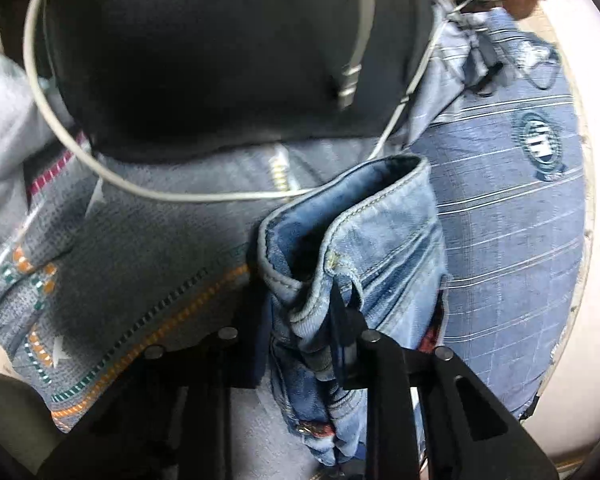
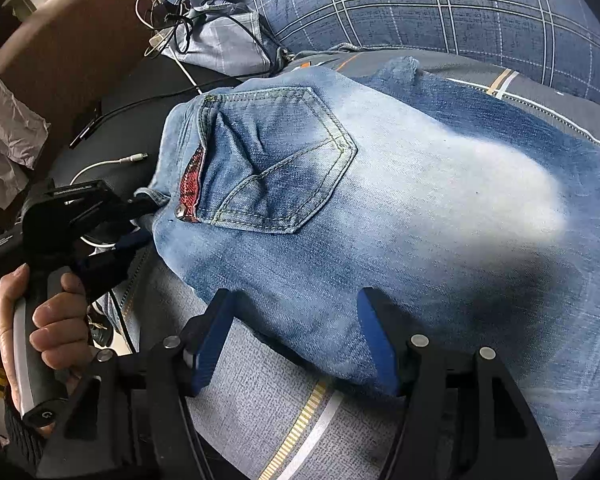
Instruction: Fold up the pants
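**A:** Where are the faded blue denim pants?

**B:** Spread over the grey bedcover with orange and white stitching, back pocket up. My left hand-held gripper is pinching a bunched fold of the waistband, which stands up just ahead of its fingers. My right hand-held gripper is spread wide, and the lower edge of the seat lies between its blue pads, not clamped as far as I can see.

**A:** So what makes this step go well?

**B:** I think the right one should close on both layers of the edge, not only the top one, before anything lifts. Then I'd raise both ends together, so the cloth stays taut and the crease lands straight.

**A:** Anything in the way?

**B:** A white charging cable lies just beyond the left gripper, beside the waistband. I'd keep the denim clear of it.
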Demonstrator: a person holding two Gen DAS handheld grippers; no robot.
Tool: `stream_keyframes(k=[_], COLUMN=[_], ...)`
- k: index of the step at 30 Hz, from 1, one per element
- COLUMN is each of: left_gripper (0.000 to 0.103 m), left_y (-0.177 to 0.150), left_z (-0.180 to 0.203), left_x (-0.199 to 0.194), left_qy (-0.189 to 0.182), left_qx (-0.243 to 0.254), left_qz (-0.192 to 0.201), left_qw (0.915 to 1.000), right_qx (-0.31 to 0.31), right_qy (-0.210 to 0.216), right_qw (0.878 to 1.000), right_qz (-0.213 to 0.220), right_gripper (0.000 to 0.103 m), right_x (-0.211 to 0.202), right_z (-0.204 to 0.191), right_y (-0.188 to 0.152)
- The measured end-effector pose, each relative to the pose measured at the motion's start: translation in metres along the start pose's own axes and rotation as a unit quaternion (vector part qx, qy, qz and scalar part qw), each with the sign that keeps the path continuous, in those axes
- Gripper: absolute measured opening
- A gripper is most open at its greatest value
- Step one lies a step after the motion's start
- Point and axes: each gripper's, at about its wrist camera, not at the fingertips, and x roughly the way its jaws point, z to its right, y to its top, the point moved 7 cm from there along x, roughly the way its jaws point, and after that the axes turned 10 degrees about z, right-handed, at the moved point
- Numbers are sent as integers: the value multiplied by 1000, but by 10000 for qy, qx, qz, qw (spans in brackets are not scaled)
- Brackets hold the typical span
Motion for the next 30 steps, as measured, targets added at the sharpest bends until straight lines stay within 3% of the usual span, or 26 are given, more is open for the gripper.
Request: stream_keyframes(k=[2, 5, 10, 12, 18, 21, 24, 30], left_gripper=[24, 24, 24, 24, 24, 24, 24, 24], left_y=[-1, -10, -16, -16, -14, -17, -28, -66], left_z=[13, 43, 60, 60, 35, 41, 63, 119], left_x=[-10, -28, -33, -32, -17, -23, -36, -67], left_qy=[-37, -129, -97, -68, 111, 78, 25, -202], left_qx=[393, 1218, 1683, 1701, 1139, 1280, 1769, 3017], left_qz=[220, 642, 880, 872, 453, 568, 828, 1520], left_qw=[9990, 9904, 9818, 9815, 9924, 9901, 9807, 9410], right_qx=[149, 462, 556, 598, 794, 870, 1024, 1509], right_qy=[99, 274, 329, 363, 458, 427, 421, 576], right_qw=[9998, 9985, 9979, 9975, 9957, 9952, 9938, 9862], right_qz=[-25, -67, -87, -97, -137, -121, 49, 367], right_gripper=[64, 64, 64, 64, 64, 64, 64, 66], right_x=[-2, -2, 1, 0, 0, -6, -16, -39], right_z=[3, 9, 10, 10, 11, 15, 24, 49], right_y=[1, 3, 3, 4, 4, 8, 18, 35])
